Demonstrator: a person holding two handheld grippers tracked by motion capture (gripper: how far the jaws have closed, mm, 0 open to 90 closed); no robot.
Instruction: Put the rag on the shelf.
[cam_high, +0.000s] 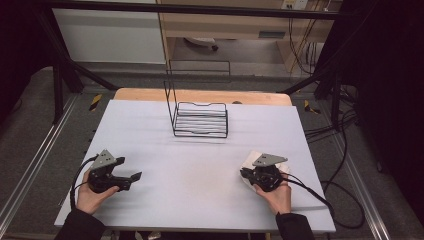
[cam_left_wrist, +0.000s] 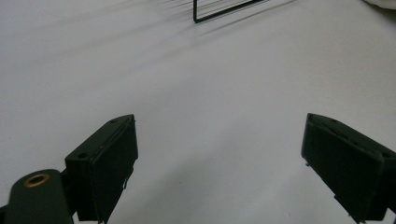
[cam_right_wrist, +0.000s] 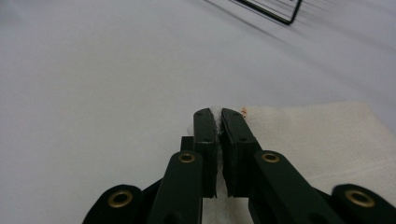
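A folded white cloth (cam_right_wrist: 322, 140) lies flat on the white table, at the front right in the high view (cam_high: 252, 159). My right gripper (cam_right_wrist: 218, 114) is shut on the cloth's left edge, with a sliver of white fabric pinched between the black pads. In the high view the right gripper (cam_high: 246, 173) sits low over the cloth, held by a hand. My left gripper (cam_left_wrist: 219, 140) rests at the front left of the table (cam_high: 131, 172), wide open with only bare table between its pads.
A black wire rack (cam_high: 200, 119) with a tall wire back stands at the table's far middle; its corner shows in the left gripper view (cam_left_wrist: 224, 11) and the right gripper view (cam_right_wrist: 275, 11). Cables (cam_high: 340, 195) trail off the table's right side.
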